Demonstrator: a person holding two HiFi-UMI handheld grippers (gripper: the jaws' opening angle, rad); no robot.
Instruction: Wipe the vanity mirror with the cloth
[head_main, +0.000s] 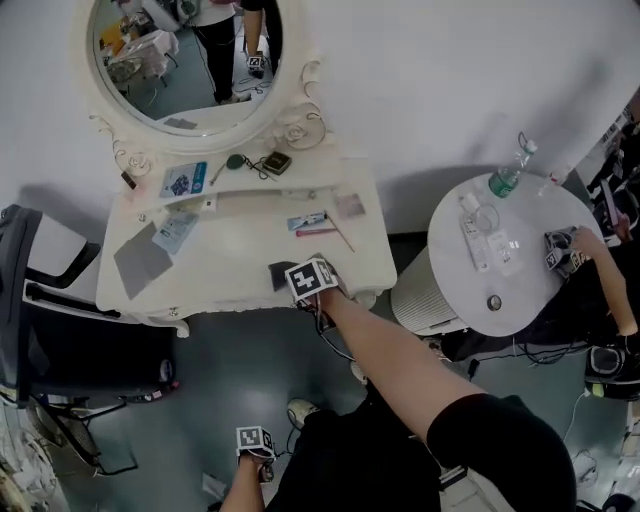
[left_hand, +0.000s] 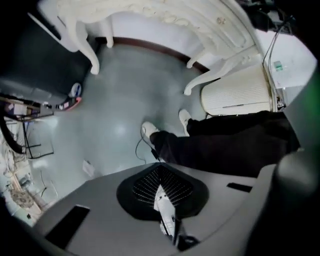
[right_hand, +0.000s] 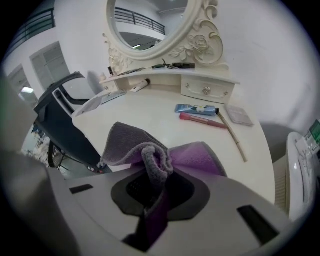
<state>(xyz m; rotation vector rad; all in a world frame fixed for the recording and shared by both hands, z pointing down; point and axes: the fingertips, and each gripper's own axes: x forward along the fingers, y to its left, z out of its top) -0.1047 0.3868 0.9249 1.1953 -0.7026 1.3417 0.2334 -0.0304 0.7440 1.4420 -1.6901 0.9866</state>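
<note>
the white carved vanity bench (head_main: 240, 250) has its front edge scalloped, and the right claw (right_hand: 155, 172) sits just at that edge, right of the bench's middle. most of the bench top behind the claw is bare, with open room up to the raised back shelf of the bench. the oval mirror in a white ornate frame (head_main: 180, 60) stands upright at the back of the bench, well apart from the claw.

the grey and purple microfibre cloth (right_hand: 137, 145) is pinched in the right claw: a bunched fold stands up between the closed jaws, and the loose ends spread on the bench top, grey toward the bench's left, purple toward its right.

the left claw (left_hand: 161, 172) hangs low in front of the bench, over the grey floor (left_hand: 120, 105), jaws pressed together with nothing in them, beside a dark trouser leg (left_hand: 225, 145) and white shoes.

on the bench, right of the cloth, lie a blue tube (right_hand: 196, 109), a pink pencil (right_hand: 202, 120) and a thin wooden stick (right_hand: 231, 130); a flat grey sheet (head_main: 142, 262) lies toward the bench's left end. a black office chair (head_main: 60, 330) crowds the bench's left side, and a round white side table (head_main: 520, 290) with a clear plastic bottle (head_main: 508, 175) stands to the bench's right.
</note>
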